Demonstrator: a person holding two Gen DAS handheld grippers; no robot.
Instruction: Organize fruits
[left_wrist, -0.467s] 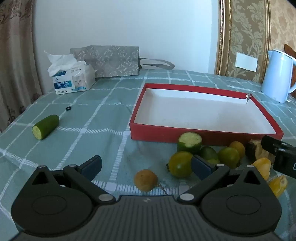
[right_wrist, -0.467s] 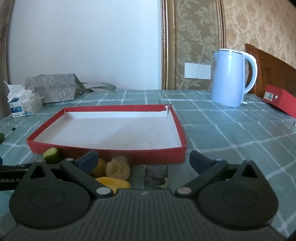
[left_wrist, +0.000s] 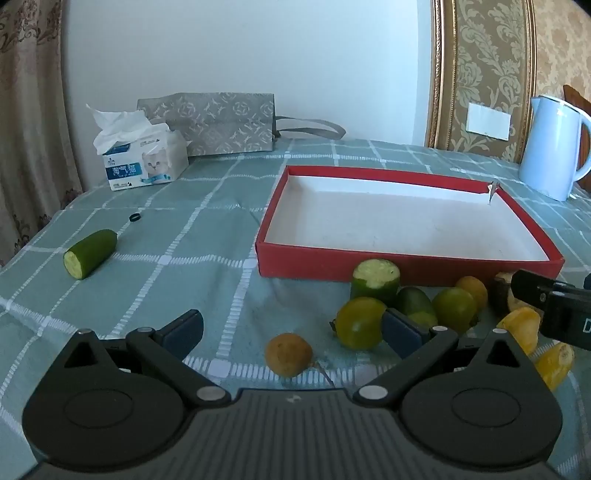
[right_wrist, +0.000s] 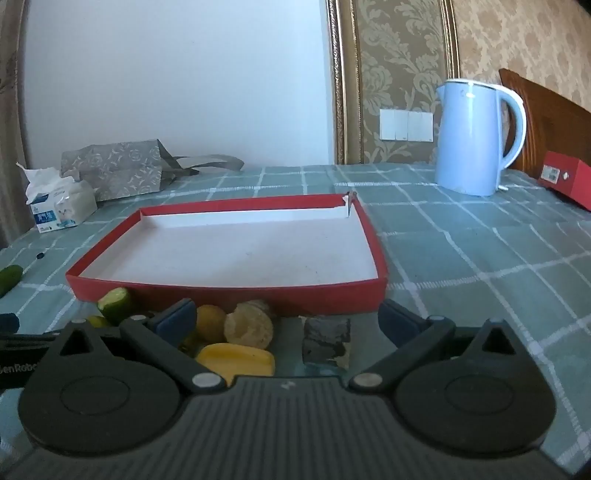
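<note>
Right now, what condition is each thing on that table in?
Red tray: upright, nothing inside.
Left gripper: jaws open, holding nothing.
Right gripper: jaws open, holding nothing.
Lone cucumber piece: lying on its side, cut end showing.
Cucumber stub by the tray: standing, cut face up.
Tissue box: open, tissue sticking out.
Kettle: upright.

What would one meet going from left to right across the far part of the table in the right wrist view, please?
Tissue box → patterned grey bag → red tray → blue kettle → red box.
</note>
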